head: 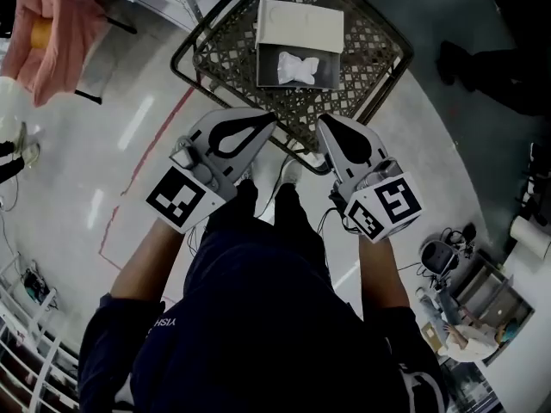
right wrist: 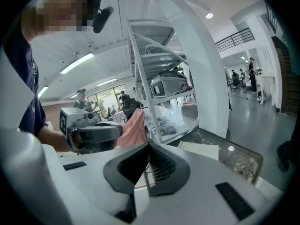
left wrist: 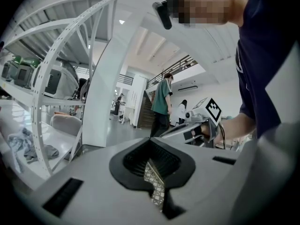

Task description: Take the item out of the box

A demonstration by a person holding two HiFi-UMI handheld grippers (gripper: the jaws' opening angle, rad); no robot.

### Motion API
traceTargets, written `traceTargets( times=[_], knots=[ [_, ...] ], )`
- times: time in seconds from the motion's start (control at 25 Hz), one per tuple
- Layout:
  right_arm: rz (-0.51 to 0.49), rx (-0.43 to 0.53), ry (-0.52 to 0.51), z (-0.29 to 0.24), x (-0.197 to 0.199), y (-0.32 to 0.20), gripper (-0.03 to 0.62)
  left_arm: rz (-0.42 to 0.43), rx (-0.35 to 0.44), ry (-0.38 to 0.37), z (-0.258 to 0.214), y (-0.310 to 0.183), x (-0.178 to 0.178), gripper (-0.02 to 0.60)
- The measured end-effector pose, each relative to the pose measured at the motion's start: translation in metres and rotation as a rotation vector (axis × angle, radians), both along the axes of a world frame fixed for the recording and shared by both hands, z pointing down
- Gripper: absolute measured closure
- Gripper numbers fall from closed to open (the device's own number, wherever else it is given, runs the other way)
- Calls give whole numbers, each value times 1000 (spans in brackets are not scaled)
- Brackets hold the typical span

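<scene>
Hovering clenched, left gripper (head: 269, 120) and right gripper (head: 325, 122), open box (head: 300, 24) holding white item (head: 298, 67), on mesh table (head: 372, 52)

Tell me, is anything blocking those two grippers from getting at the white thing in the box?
Nothing visible. The lid is open, the white item lies uncovered in the box, and only bare lattice table separates it from the left gripper and right gripper, both shut.
</scene>
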State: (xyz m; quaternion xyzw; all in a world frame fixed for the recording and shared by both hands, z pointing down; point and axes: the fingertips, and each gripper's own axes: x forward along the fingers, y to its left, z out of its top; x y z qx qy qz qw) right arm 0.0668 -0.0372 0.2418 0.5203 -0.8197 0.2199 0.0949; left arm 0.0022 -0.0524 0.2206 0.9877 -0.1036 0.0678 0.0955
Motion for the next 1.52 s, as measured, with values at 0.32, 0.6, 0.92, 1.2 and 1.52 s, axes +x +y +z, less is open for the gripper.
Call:
traceTargets(
  times=[0.32, 0.6, 0.92, 1.2, 1.52],
  knots=[
    [-92, -68, 8, 50, 21, -37, 569, -89, -45, -50, 41, -23, 16, 575],
    [-130, -146, 9, 121, 42, -65, 568, -151, -104, -97, 107, -40, 25, 575],
    [-188, -206, 66, 195, 52, -89, 568, -177, -140, -135, 166, -54, 28, 575],
    [-298, -268, 161, 252, 57, -107, 568, -200, -183, -145, 203, -68, 37, 575],
    [-399, -315, 300, 305, 52, -116, 543, -209, -217, -151, 241, -72, 36, 575]
  ],
)
